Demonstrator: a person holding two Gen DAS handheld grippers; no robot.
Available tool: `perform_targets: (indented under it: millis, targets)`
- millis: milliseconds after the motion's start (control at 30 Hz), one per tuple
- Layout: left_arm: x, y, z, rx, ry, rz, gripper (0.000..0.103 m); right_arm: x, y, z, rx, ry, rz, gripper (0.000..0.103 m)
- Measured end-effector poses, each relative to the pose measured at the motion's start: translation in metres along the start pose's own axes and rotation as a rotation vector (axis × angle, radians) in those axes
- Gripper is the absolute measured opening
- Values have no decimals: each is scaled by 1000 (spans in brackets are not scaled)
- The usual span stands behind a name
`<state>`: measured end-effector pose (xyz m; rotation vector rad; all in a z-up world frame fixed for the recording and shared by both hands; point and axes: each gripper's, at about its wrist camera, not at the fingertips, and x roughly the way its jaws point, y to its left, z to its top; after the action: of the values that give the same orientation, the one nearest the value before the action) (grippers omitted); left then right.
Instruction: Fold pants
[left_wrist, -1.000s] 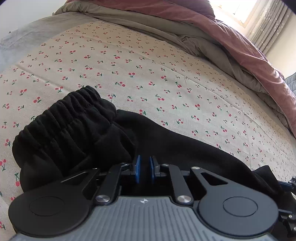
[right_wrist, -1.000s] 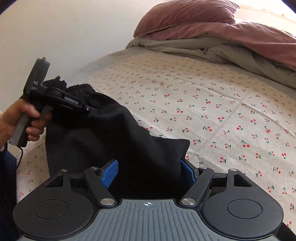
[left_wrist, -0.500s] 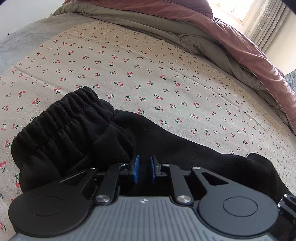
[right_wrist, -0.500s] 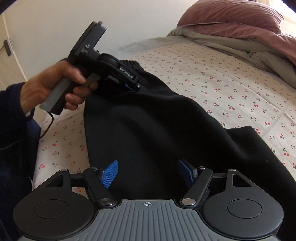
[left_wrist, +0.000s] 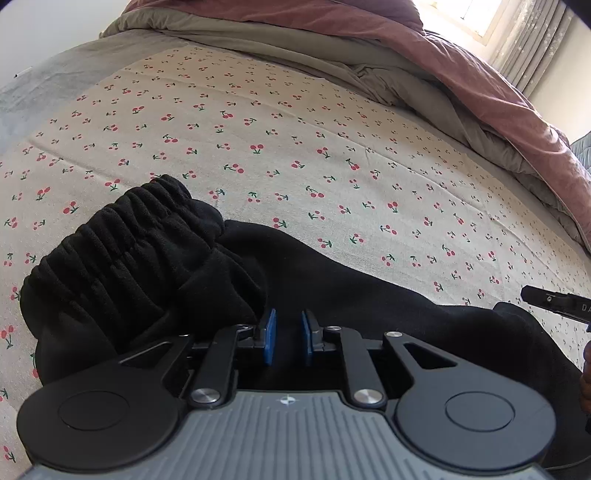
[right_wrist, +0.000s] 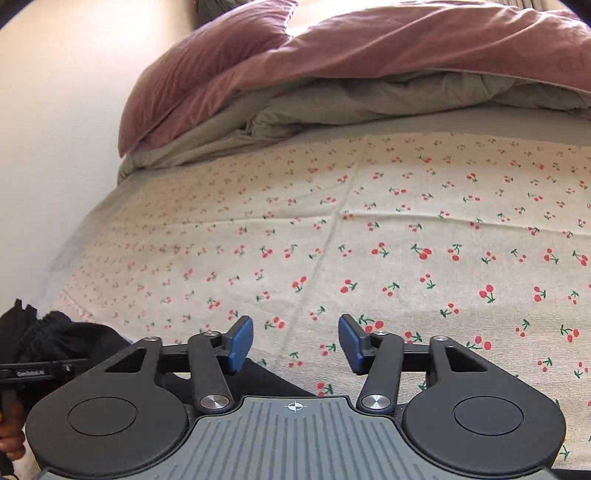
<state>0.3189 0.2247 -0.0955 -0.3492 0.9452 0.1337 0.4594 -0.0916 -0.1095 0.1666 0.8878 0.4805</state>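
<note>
The black pants lie bunched on the cherry-print bedsheet, elastic waistband toward the left. The left gripper pinches their fabric, pads nearly together. The right gripper is closing, with only bedsheet showing between its pads.

Left wrist view sits low behind the left claw, close over the pants, facing across the bed toward the duvet and window. Right wrist view looks past the right claw toward the pillow and wall. Both share the cherry sheet, duvet and pants.
</note>
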Motion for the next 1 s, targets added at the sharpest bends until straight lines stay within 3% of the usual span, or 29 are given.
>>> perform_targets:
  millis: [67, 200, 267, 467, 600, 833, 1000]
  targets:
    - [0, 1, 0, -2, 2, -6, 5, 15, 7, -9, -56, 65, 23, 43]
    - [0, 2, 1, -3, 3, -8, 5, 9, 27, -26, -125, 89, 172, 43]
    - [0, 1, 0, 0, 2, -4, 5, 2, 34, -32, -173, 92, 202, 45]
    - [0, -1, 0, -3, 2, 2, 6, -34, 66, -56, -352, 28, 152, 45]
    - [0, -5, 0, 12, -1, 12, 9, -44, 76, -69, -353, 25, 180, 45]
    - [0, -1, 0, 6, 1, 2, 9, -49, 87, -90, -361, 18, 138, 45]
    - [-1, 0, -1, 4, 1, -2, 9, -27, 66, -84, -161, 48, 154, 45]
